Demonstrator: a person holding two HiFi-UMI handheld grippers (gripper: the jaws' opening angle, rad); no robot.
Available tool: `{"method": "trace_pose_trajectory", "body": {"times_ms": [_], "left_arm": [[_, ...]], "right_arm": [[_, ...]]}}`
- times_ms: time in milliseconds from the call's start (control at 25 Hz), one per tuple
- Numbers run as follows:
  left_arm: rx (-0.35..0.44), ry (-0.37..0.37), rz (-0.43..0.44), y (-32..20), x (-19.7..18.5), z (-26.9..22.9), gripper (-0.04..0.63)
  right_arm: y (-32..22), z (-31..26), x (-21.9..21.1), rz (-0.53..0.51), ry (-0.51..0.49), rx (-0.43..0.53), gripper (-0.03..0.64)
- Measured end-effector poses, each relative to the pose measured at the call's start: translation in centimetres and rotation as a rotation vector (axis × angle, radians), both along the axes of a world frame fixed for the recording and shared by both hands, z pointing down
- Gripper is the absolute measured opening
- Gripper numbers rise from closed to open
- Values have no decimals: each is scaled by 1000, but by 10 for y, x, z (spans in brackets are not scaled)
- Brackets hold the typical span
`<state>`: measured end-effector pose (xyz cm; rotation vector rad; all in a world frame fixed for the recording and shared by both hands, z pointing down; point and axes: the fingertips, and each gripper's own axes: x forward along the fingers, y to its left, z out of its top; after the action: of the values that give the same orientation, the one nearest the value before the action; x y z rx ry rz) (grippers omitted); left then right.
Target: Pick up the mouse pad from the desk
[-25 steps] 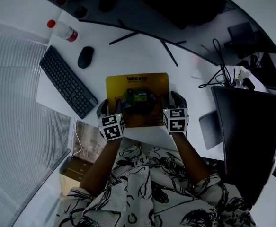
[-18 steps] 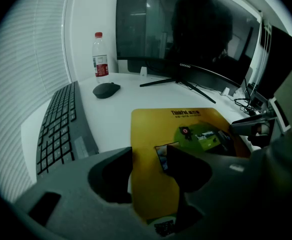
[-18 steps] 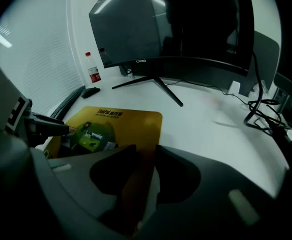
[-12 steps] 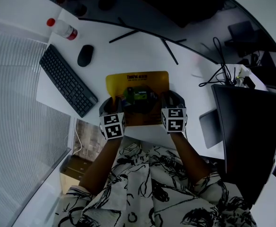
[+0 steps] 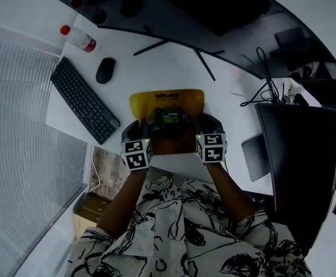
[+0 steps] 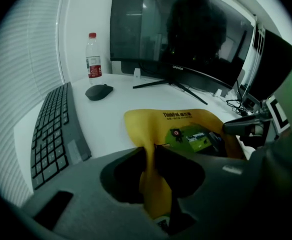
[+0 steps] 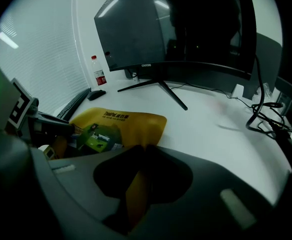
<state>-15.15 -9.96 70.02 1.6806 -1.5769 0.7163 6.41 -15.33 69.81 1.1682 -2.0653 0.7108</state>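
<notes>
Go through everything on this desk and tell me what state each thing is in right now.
Mouse pad: side edges pinched and curled up, far edge on the desk.
Left hand-held gripper: shut on the mouse pad; jaws have just been closing.
Right hand-held gripper: shut on the mouse pad; jaws have just been closing.
Bottle: upright, capped.
Mouse: resting on the desk.
Keyboard: flat on the desk.
Monitor: screen dark.
</notes>
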Motion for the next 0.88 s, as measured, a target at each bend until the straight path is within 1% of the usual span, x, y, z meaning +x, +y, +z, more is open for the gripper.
{"method": "trace_pose_trajectory", "body": {"times_ms": [120,280,560,680,880], "left_arm": [[48,15,15,-1,3,-13,86],[127,11,48,-11,6,-35,83],[284,6,80,-28,7,-89,81],[345,15,90,-34,8,-113,80],[445,11,128,-42,10,-154,77]], "right_arm": [[1,-12,-1,-10,-19,31,58],[-3,-29,-1,-7,-43,82,58],[-17,-76,5,40,-88,210,58],[-22,-100,10,69,-110,267,58],[-27,-144,19,108,-152,358,58]]}}
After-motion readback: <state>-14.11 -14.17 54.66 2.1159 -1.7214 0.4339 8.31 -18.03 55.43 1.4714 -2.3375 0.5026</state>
